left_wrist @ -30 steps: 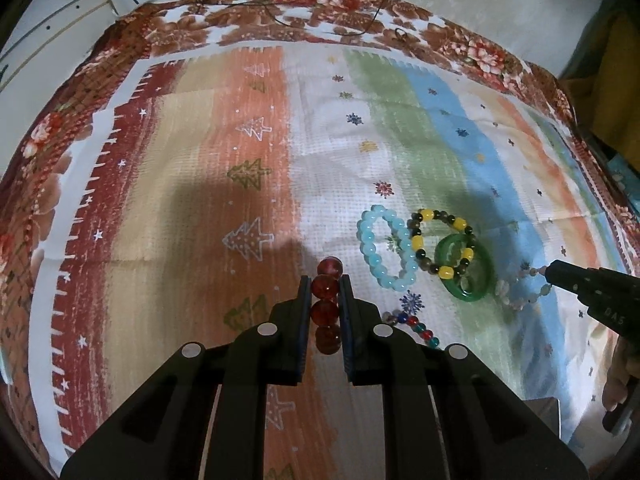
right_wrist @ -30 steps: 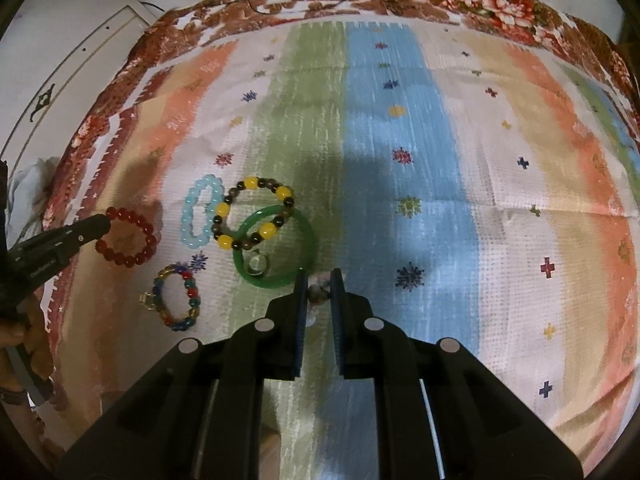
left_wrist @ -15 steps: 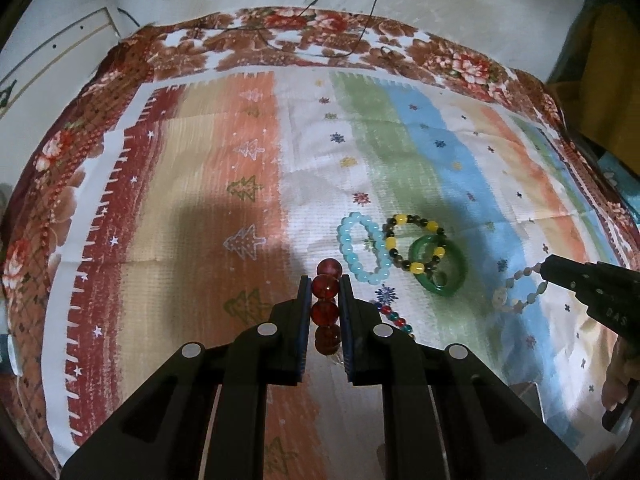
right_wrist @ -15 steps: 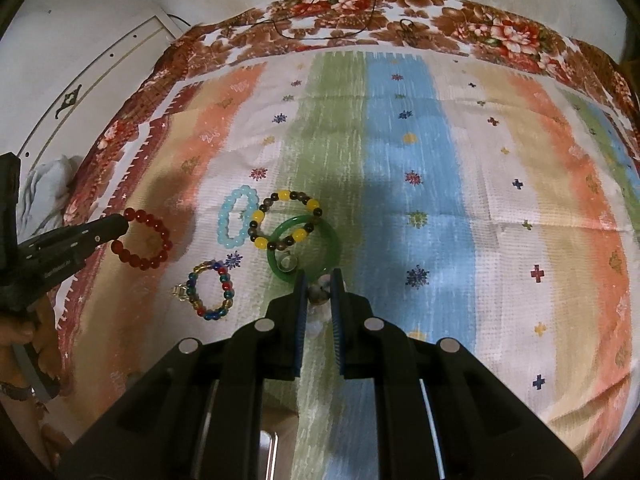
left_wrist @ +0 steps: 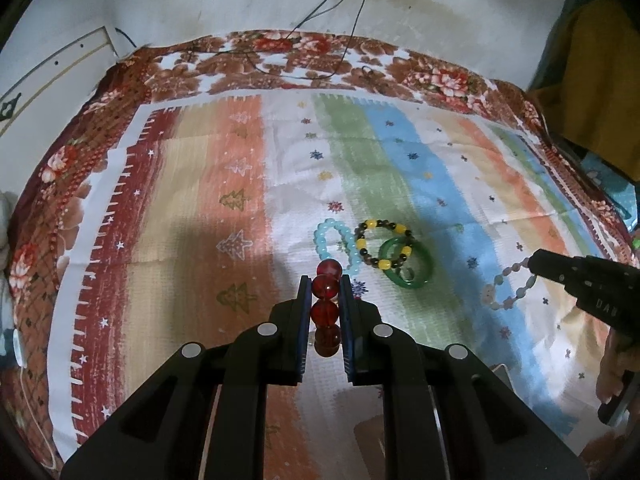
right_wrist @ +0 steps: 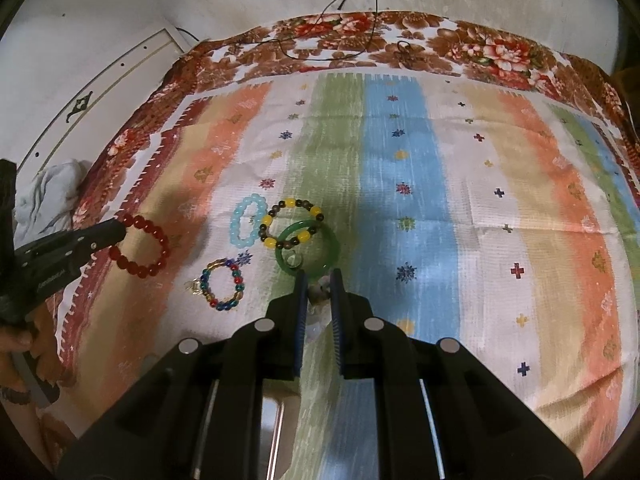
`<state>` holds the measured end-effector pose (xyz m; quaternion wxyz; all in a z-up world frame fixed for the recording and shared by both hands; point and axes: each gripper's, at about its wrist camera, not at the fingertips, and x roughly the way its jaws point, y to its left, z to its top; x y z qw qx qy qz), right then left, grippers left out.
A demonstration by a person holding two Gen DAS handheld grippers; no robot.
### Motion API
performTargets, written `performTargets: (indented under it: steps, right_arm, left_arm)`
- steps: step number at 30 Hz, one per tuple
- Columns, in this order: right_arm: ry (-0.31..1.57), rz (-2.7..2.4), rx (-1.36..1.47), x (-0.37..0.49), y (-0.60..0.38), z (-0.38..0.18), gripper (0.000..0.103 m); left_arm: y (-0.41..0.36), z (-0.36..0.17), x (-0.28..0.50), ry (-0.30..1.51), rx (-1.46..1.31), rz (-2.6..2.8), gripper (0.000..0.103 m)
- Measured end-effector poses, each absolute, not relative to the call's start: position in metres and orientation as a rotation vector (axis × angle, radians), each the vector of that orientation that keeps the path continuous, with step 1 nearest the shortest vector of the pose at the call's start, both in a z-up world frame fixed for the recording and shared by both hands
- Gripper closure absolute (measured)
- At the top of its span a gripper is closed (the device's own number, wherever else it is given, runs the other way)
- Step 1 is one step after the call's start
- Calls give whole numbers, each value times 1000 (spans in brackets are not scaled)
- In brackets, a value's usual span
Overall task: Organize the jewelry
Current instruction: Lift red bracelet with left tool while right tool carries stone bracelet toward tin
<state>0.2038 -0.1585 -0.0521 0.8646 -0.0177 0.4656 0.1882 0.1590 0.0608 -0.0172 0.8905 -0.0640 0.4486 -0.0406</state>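
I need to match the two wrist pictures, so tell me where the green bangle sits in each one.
Left wrist view: the green bangle lies right of centre on the cloth, just beyond and right of the left gripper.
Right wrist view: the green bangle lies just left of centre, right in front of the right gripper.
Shared landmark: the yellow-and-dark beaded bracelet overlapping the bangle's far edge.

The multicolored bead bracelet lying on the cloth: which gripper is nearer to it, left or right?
Left, though not by much. The left gripper holds the red bracelet just beside the multicolored bracelet; the right gripper is beyond the green bangle's near edge.
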Motion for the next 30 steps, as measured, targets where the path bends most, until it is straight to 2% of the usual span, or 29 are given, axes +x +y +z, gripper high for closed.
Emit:
performTargets:
  steps: [30]
  right_arm:
    - [903,563,-25,124,-153,-20,90]
  left_arm:
    - [8,13,83,839,-111,-230,90]
